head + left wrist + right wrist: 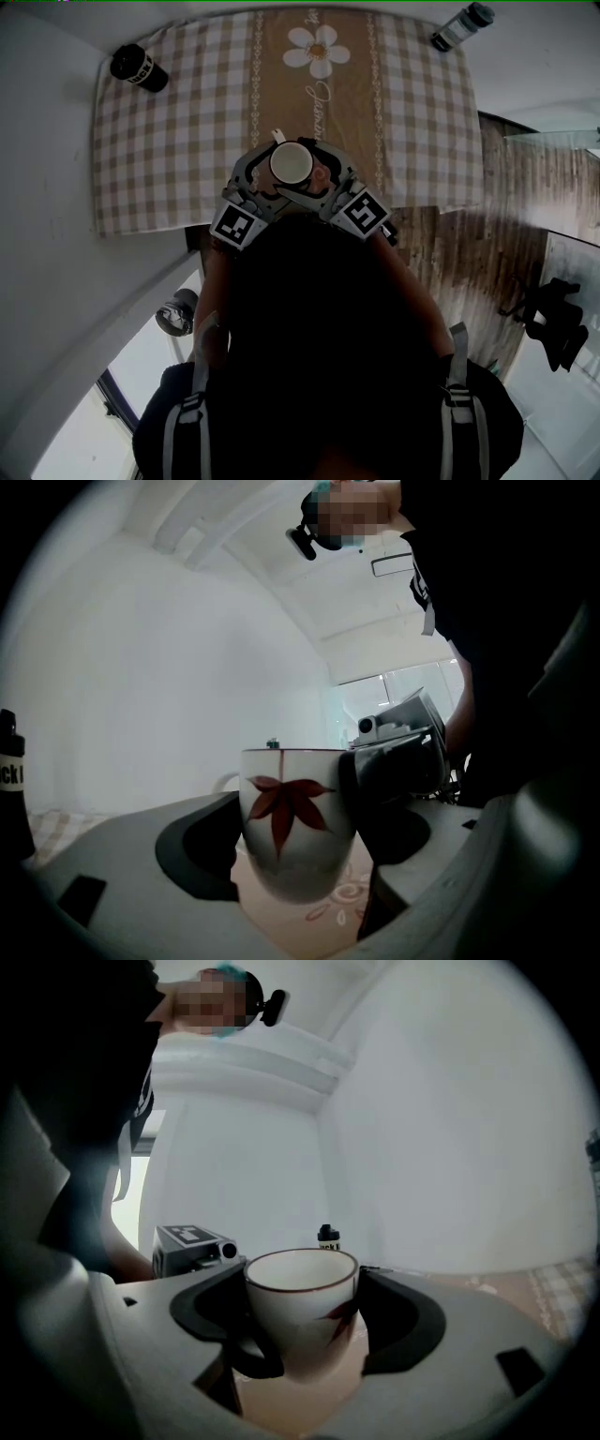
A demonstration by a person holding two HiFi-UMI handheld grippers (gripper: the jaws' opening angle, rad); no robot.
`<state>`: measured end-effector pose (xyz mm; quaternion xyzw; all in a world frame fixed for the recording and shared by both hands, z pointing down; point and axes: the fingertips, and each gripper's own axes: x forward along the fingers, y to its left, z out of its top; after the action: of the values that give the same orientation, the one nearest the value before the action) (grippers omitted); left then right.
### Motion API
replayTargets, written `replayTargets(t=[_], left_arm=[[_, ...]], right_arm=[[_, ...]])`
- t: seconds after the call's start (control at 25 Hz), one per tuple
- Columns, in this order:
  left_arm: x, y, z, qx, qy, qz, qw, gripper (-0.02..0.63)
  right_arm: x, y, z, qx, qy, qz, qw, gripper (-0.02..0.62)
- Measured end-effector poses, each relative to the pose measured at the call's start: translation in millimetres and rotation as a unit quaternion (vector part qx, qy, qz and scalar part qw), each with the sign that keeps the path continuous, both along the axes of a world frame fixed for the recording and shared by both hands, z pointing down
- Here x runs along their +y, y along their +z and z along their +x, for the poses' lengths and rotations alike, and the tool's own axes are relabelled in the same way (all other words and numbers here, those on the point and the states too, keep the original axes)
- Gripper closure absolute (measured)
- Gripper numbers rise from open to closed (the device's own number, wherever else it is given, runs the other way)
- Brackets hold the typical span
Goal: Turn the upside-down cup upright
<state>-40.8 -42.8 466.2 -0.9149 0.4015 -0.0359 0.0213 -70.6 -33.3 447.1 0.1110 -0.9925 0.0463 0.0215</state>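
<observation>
Checked tablecloth (169,141) with a daisy print covers the table. A black bottle (139,67) and a clear bottle (461,26) are placed at its far corners, well apart from the work.

The cup (292,162), white with a red leaf, is located near the cloth's near edge, mouth up. It is clamped from opposite sides: the left gripper (295,846) is closed wide on its wall, and the right gripper (302,1335) is closed wide on it likewise. Whether the base touches the cloth cannot be told.

The turning step is judged complete; the setting-down step is in hand. The next move calls for the cup to be lowered level until it is seated. Both grips should then be released evenly and drawn back sideways, so that the cup is not tipped.
</observation>
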Motion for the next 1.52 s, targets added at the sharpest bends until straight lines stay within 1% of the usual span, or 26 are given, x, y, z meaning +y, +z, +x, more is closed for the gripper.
replayTargets(t=[0.12,0.24,0.36,0.52,0.64,0.76,0.84,0.92,0.96,1.04,1.12,1.16,1.24,1.32,1.36,1.4,1.44,1.48,1.52], left_arm=[[-0.7,-1.8,3.3,-0.010,0.007,0.006,0.9999,0.215],[0.1,-2.4,5.5,-0.021,0.015,0.006,0.9997,0.213],[0.8,-1.1,6.4,-0.017,0.015,-0.001,0.9997,0.213],[1.9,1.3,8.0,-0.005,0.019,-0.006,0.9998,0.212],[2.6,6.5,8.2,-0.009,0.022,-0.017,0.9996,0.212],[2.7,4.9,9.4,-0.010,0.025,-0.016,0.9995,0.212],[4.9,1.8,10.3,0.001,0.033,-0.015,0.9994,0.212],[8.3,0.8,9.5,0.015,0.043,-0.023,0.9987,0.212],[9.9,1.6,8.7,0.018,0.047,-0.029,0.9983,0.213],[12.5,4.1,7.6,0.026,0.055,-0.042,0.9973,0.218],[14.8,9.5,5.4,0.047,0.067,-0.070,0.9942,0.222],[15.8,13.4,3.2,0.065,0.074,-0.090,0.9911,0.222],[17.5,18.6,-2.2,0.112,0.087,-0.129,0.9815,0.222],[17.5,19.4,-9.4,0.176,0.088,-0.163,0.9668,0.221],[15.4,19.6,-15.8,0.214,0.081,-0.179,0.9569,0.221],[11.5,20.3,-24.5,0.255,0.069,-0.195,0.9444,0.222],[6.7,22.8,-33.7,0.296,0.054,-0.216,0.9287,0.221],[1.8,27.3,-41.1,0.335,0.040,-0.244,0.9093,0.221],[-2.1,32.6,-45.0,0.369,0.032,-0.276,0.8870,0.193]], right_arm=[[-0.7,-2.8,3.3,-0.006,0.007,0.006,1.000,0.210],[-1.1,-4.7,6.5,-0.019,0.015,-0.005,1.000,0.213],[-0.9,-2.7,8.0,-0.029,0.014,-0.019,0.999,0.215],[0.1,-0.6,9.2,-0.030,0.017,-0.020,0.999,0.215],[0.5,4.0,9.9,-0.026,0.018,-0.028,0.999,0.215],[0.2,3.6,10.9,-0.034,0.015,-0.044,0.998,0.215],[0.0,3.5,13.5,-0.053,0.010,-0.078,0.995,0.215],[-1.7,4.1,17.7,-0.075,0.007,-0.108,0.991,0.216],[-2.6,5.2,20.0,-0.079,0.008,-0.113,0.990,0.216],[-3.8,8.1,24.0,-0.075,0.013,-0.110,0.991,0.216],[-5.5,10.7,27.1,-0.067,0.018,-0.098,0.993,0.218],[-7.0,10.9,28.5,-0.066,0.021,-0.094,0.993,0.217],[-9.9,8.8,32.0,-0.067,0.027,-0.086,0.994,0.218],[-11.8,8.4,37.3,-0.065,0.033,-0.081,0.994,0.218],[-13.5,8.8,39.5,-0.064,0.037,-0.079,0.994,0.218],[-15.6,9.0,41.0,-0.064,0.041,-0.077,0.994,0.218],[-17.4,8.9,42.2,-0.065,0.044,-0.075,0.994,0.218],[-18.5,8.6,43.5,-0.064,0.046,-0.070,0.994,0.218],[-18.5,8.6,45.0,-0.060,0.047,-0.061,0.995,0.218]])
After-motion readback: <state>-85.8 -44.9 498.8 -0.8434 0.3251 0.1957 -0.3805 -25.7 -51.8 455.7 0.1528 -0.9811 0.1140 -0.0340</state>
